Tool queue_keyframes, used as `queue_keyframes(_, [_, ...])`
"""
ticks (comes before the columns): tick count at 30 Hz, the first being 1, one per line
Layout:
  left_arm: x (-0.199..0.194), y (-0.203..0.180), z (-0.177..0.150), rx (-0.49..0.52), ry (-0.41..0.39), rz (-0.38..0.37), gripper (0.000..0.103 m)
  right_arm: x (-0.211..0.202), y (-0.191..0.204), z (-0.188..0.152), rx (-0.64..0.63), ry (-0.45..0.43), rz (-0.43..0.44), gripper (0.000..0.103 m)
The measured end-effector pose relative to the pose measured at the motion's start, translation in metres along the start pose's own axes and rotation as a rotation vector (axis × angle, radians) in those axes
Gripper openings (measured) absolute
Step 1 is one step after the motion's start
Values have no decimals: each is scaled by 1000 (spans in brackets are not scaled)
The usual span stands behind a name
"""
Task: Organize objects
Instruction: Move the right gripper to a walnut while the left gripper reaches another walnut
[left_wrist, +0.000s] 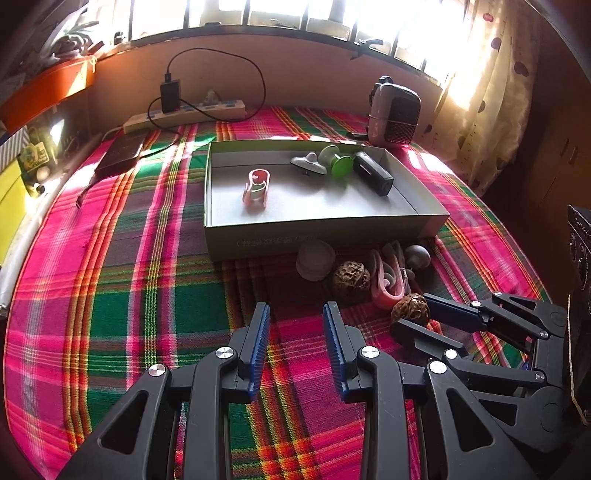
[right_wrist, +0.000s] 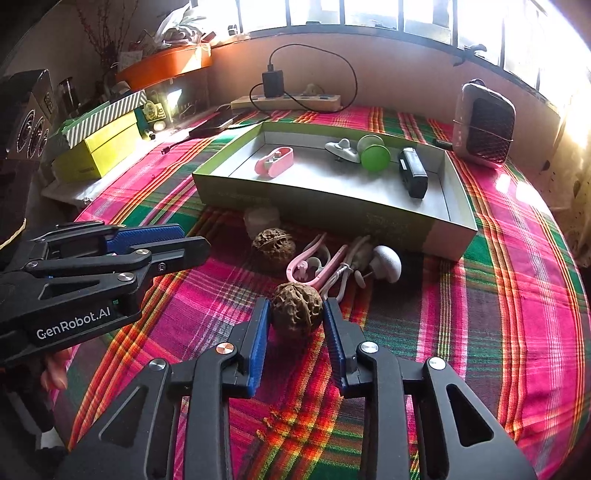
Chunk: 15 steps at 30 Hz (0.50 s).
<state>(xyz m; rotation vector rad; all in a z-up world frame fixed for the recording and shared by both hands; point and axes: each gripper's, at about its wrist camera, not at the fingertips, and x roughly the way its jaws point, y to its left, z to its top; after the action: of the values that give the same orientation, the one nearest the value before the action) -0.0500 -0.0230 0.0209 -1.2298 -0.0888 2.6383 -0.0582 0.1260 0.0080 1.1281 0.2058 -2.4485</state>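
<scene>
Walnut (right_wrist: 296, 309) pinched in right hand-held gripper (right_wrist: 296, 317).

Right gripper (right_wrist: 297, 321) angled downward, pads pressed against a walnut (right_wrist: 296, 309). Left gripper (left_wrist: 297, 321) angled downward, jaws parted, empty.

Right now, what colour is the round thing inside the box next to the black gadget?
Bright green ball, beside the black gadget in the box. The right wrist view shows it best.
</scene>
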Motion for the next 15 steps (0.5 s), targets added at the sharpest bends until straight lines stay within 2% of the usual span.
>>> queue_keyframes(6, [5, -8, 6, -2, 6, -56, 29, -6, -12, -3, 21, -3, -4, 31])
queue_keyframes(15, [20, -22, 14, 11, 31, -58, 33, -18, -37, -9, 68, -17, -33, 31])
